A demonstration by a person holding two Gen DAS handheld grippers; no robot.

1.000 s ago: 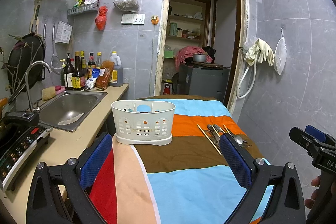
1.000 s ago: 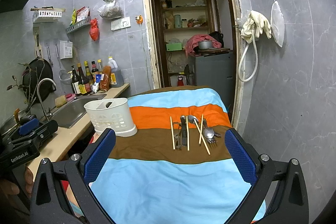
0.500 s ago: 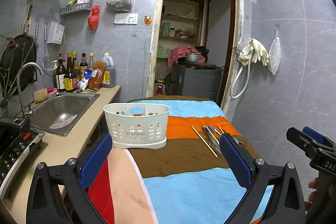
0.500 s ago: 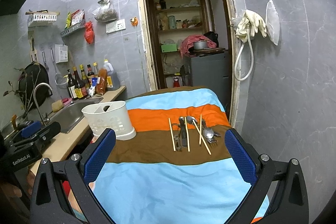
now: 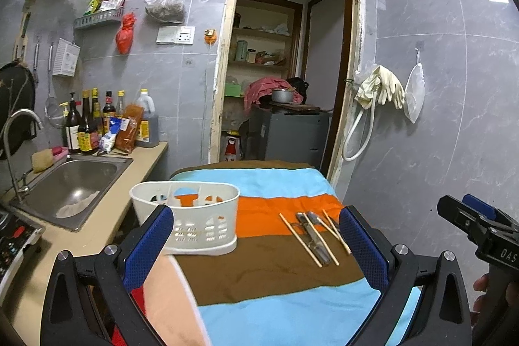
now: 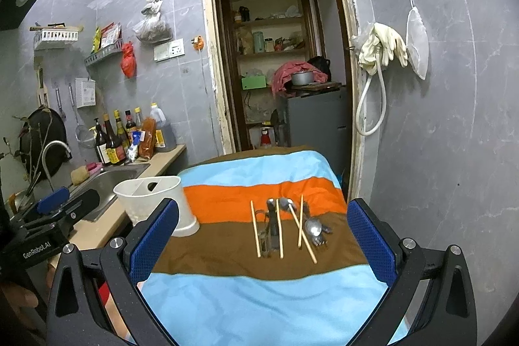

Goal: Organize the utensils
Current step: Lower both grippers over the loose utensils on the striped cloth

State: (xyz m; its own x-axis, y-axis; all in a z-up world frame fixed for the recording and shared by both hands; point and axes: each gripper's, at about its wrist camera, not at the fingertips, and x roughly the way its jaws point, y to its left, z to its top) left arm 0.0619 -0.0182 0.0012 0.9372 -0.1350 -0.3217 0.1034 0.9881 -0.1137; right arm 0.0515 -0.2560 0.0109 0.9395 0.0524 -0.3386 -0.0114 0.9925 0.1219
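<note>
**Utensils lie loose on the striped cloth, both grippers held wide above it**

Utensils (image 6: 285,227) sit in a small cluster on the brown band of the striped cloth (image 6: 246,300), reaching up to the edge of the orange band. Four wooden chopsticks (image 6: 255,228) lie roughly lengthwise among them, two of them crossing near a metal spoon (image 6: 313,227) whose bowl faces up; dark metal pieces lie between the chopsticks, too tangled to name one by one. The white plastic caddy (image 5: 191,218) stands upright on the same cloth, near the cluster but apart from it, on the side toward the sink (image 5: 73,187) and the tan counter (image 5: 129,177).

The right gripper (image 6: 262,244) hangs level over the near end of the cloth, pointing forward at the cluster, its blue-padded fingers (image 6: 369,244) spread far apart with nothing between them; the utensils lie ahead of the tips, untouched. The left gripper (image 5: 256,244) is held at a similar height and also points forward, its jaws just as wide and empty, with one blue pad (image 5: 147,248) overlapping the caddy's near corner in the left wrist view, though contact cannot be judged. Each camera catches the other gripper at its frame edge, with part of the person's hand (image 5: 483,284) on the handle.
</note>
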